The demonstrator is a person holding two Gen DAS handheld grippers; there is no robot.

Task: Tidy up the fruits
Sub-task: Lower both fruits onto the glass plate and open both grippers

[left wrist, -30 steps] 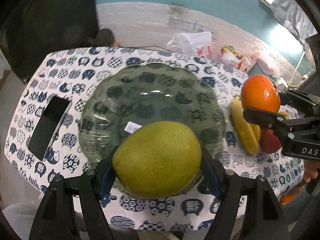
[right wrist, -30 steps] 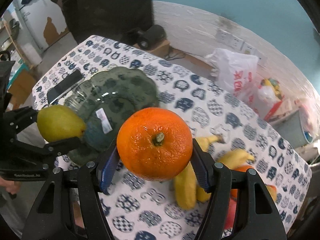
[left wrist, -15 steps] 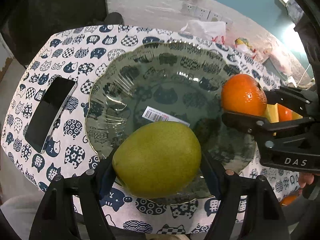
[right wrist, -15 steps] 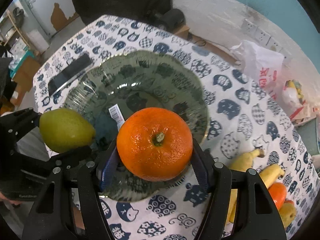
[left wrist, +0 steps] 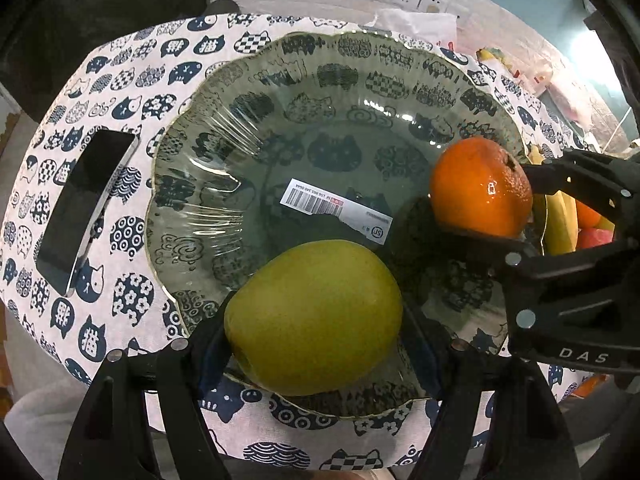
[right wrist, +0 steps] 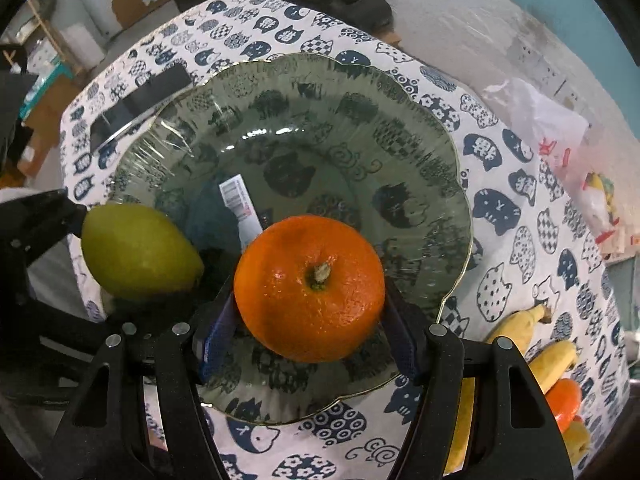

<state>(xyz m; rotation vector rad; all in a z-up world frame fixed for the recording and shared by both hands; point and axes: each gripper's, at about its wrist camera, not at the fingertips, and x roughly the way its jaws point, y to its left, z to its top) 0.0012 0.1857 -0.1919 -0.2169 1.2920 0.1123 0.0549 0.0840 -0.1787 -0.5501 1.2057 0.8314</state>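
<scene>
Green pear [left wrist: 314, 318]: lower centre of frame, clamped in left gripper [left wrist: 316, 332] above glass plate [left wrist: 256, 64].
Orange [right wrist: 310, 288]: centre frame, clamped in right gripper [right wrist: 310, 320] over same plate.
Progress: plate holds no fruit yet; bananas [right wrist: 536, 344] and other fruit wait lower right on cat-print cloth [right wrist: 516, 208].
Writing: "DAS" on gripper body; barcode label [left wrist: 336, 210], print too small.

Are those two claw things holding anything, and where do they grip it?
Yes. The left gripper clamps the green pear by its sides; the right gripper clamps the orange likewise.
</scene>
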